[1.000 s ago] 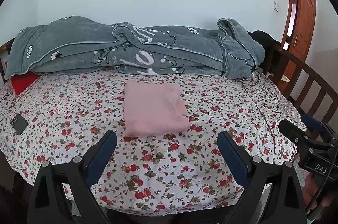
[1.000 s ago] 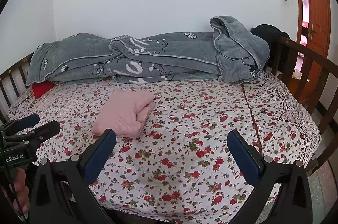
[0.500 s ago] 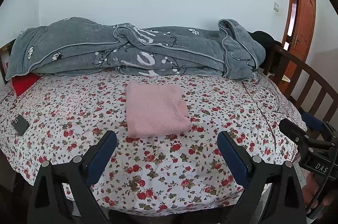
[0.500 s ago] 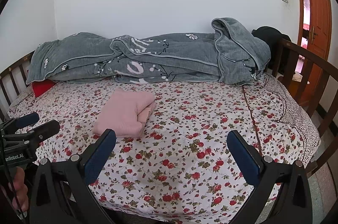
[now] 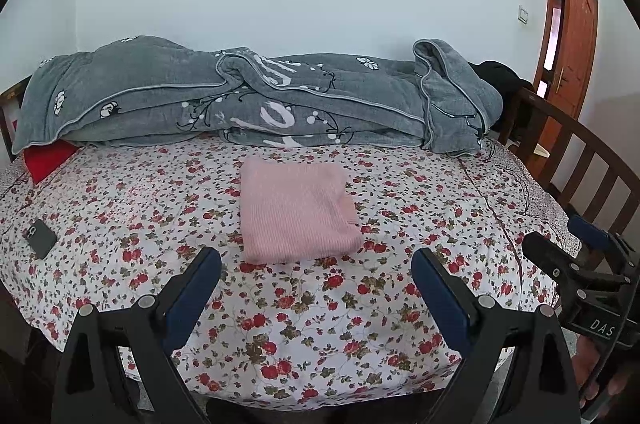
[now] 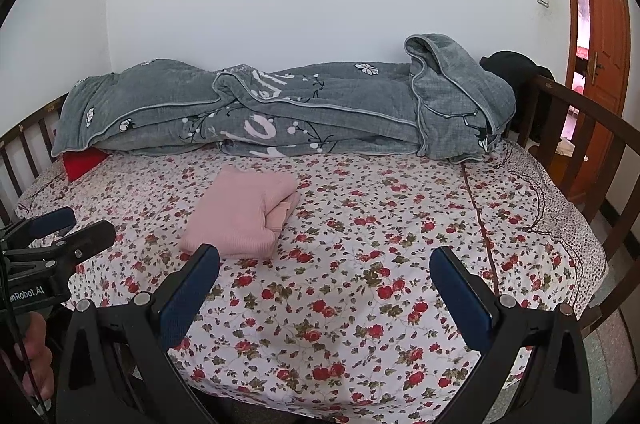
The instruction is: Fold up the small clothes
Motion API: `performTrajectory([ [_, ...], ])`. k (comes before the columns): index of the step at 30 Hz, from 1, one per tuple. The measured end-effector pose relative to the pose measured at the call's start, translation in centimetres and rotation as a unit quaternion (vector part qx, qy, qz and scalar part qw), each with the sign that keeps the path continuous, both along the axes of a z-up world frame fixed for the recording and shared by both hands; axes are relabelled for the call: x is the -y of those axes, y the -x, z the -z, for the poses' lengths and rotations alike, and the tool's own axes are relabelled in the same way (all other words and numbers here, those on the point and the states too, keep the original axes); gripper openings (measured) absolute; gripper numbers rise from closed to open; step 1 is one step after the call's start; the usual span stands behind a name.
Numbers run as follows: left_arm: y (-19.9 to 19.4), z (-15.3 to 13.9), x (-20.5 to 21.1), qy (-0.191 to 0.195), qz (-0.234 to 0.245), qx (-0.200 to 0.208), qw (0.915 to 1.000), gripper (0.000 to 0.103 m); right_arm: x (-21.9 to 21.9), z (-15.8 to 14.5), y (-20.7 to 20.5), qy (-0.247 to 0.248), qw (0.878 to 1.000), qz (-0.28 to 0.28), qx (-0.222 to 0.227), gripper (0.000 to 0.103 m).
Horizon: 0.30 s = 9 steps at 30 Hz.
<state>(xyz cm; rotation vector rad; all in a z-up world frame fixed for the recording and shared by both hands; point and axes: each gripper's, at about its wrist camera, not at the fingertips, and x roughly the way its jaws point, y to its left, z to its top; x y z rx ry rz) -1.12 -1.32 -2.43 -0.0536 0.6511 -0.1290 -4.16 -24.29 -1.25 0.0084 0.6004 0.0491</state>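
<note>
A pink garment (image 5: 298,209) lies folded into a neat rectangle in the middle of the bed with the floral sheet (image 5: 320,324). It also shows in the right wrist view (image 6: 244,214), with its layered edge facing right. My left gripper (image 5: 316,264) is open and empty, held back above the bed's near edge, short of the garment. My right gripper (image 6: 326,264) is open and empty, near the bed's front edge, to the right of the garment. Each gripper shows at the side of the other's view: the right one (image 5: 576,260) and the left one (image 6: 60,232).
A rolled grey quilt (image 5: 256,99) lies along the back by the wall. A red pillow (image 5: 48,159) is at the back left. A dark phone (image 5: 40,238) lies on the sheet at left. Wooden rails (image 5: 580,159) bound the right side; an orange door (image 6: 604,35) stands beyond.
Both grippers have drawn slightly back and up from the bed, so the folded garment and quilt sit a little lower in view. The garment has not moved; both grippers stay open.
</note>
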Motion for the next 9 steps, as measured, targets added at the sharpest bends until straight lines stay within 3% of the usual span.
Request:
performTrajectory([
  [9,0.11,0.02,0.01,-0.003,0.001,0.000,1.0000,0.097,0.06,0.03,0.11,0.001,1.000,0.000,-0.001,0.103],
])
